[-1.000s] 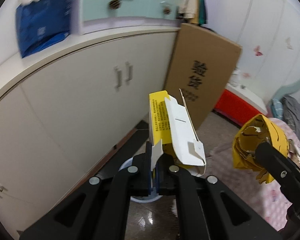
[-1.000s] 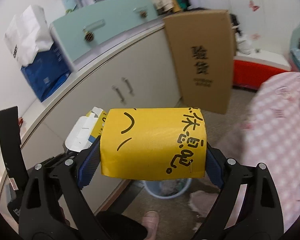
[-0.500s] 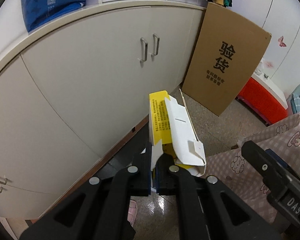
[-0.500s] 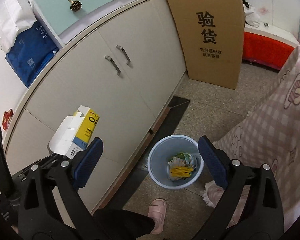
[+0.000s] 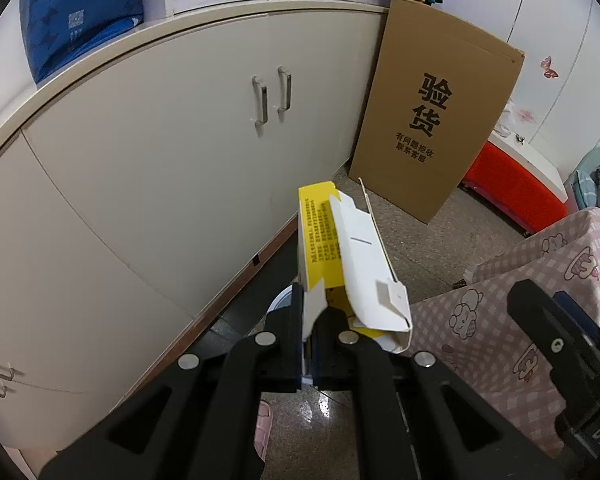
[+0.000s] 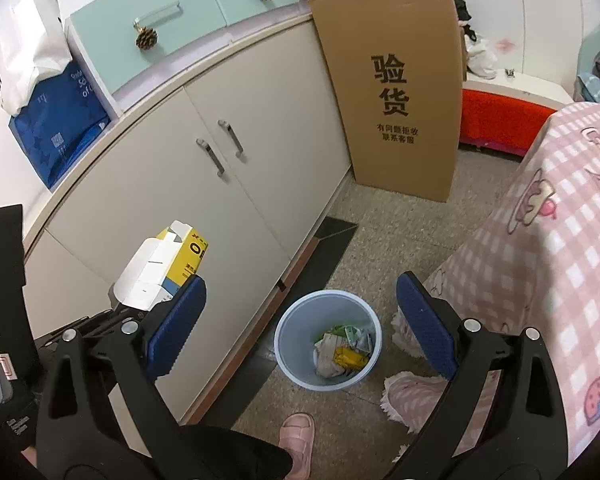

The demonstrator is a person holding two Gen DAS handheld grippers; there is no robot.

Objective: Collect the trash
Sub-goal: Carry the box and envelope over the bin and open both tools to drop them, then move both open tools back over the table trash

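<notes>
A yellow-and-white carton (image 5: pixel 340 256) is pinched by the left gripper (image 5: pixel 310 332), jaws pressed together on a torn white flap at its lower end. The carton is crushed and opened: yellow side w/ small black print, white inner flaps folded out, end tab hanging loose. In the right wrist view the same carton (image 6: pixel 168 264) is seen at left, held up in front of the cabinet, a black "0" on its yellow face. The right gripper (image 6: pixel 300 328) is held w/ jaws spread wide, blue pads bare, nothing between them. Directly below, between the pads, a pale blue wastebasket (image 6: pixel 290 336) is seen on the speckled stone floor (image 6: pixel 400 248), w/ crumpled paper and yellow-green wrappers inside. A beige cabinet (image 5: pixel 160 168) w/ two metal handles is curved along the left; a brown cardboard sheet (image 6: pixel 396 92) w/ black characters is leaned against its far end. A pink checked cloth (image 6: pixel 552 248) is draped at right. A pink slipper (image 6: pixel 298 436) is seen near the bin.
</notes>
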